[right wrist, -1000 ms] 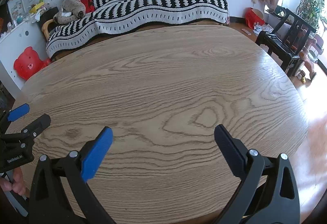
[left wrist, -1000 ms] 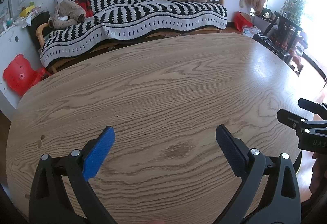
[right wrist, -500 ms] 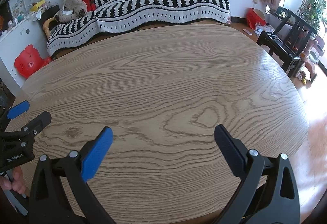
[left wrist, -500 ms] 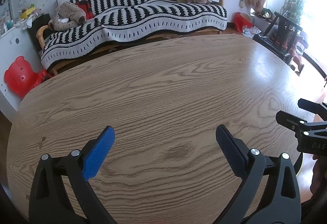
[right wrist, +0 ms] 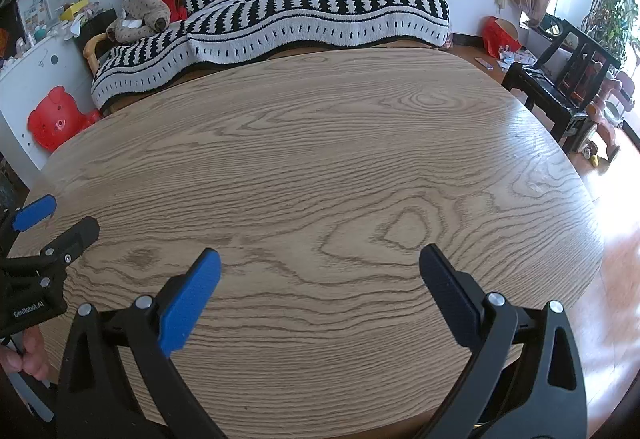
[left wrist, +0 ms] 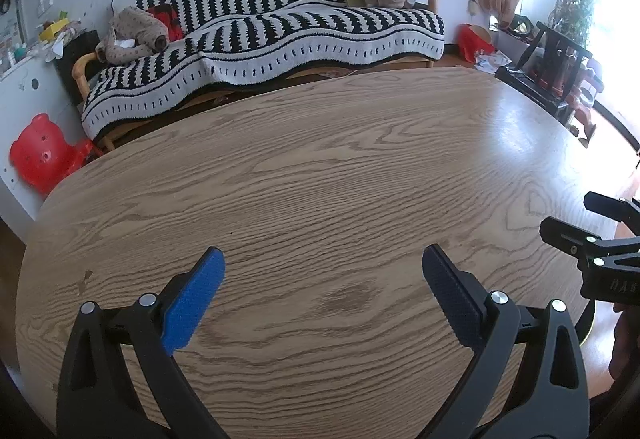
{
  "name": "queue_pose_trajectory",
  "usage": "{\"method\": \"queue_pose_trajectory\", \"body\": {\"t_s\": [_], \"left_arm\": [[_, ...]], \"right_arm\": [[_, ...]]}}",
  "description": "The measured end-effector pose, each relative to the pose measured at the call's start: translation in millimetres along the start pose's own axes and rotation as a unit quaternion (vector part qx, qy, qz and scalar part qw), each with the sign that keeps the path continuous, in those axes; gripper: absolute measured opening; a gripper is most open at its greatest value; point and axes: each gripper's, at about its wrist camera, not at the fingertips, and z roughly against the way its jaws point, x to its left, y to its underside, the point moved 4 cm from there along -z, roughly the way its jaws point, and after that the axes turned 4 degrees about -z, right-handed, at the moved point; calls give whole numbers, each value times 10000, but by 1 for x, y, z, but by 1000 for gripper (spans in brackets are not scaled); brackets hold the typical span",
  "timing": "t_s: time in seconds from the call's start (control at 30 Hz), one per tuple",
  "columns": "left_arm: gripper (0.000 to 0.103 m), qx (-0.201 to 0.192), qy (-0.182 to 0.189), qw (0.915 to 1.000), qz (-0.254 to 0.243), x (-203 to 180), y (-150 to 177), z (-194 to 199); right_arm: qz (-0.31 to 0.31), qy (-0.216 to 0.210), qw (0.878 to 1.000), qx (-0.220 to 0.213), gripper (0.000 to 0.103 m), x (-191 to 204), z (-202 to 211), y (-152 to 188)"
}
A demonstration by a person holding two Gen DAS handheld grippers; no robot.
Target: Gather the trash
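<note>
My left gripper point(left wrist: 323, 259) is open and empty above the near part of an oval wooden table point(left wrist: 320, 167). My right gripper point(right wrist: 320, 259) is open and empty over the same table point(right wrist: 320, 143). No trash shows on the tabletop in either view. The right gripper also shows at the right edge of the left wrist view point(left wrist: 576, 223). The left gripper shows at the left edge of the right wrist view point(right wrist: 60, 219). Both sit side by side at the table's near edge.
A sofa with a black-and-white striped blanket point(left wrist: 264, 39) stands behind the table. A red bear-shaped stool point(left wrist: 40, 155) is on the floor at left. A dark chair point(right wrist: 560, 79) and a red bag point(right wrist: 496, 33) with scattered papers are at right.
Both views have shifted slightly, with the table edge and sofa a touch lower in the left wrist view. Both grippers stay open and empty.
</note>
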Motion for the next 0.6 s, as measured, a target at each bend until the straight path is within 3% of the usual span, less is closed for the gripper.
{"method": "queue_pose_trajectory", "body": {"t_s": [0.6], "left_arm": [[96, 56, 41, 10000, 1, 4, -1, -3]], "right_arm": [[62, 30, 10000, -2, 96, 1, -2, 0]]}}
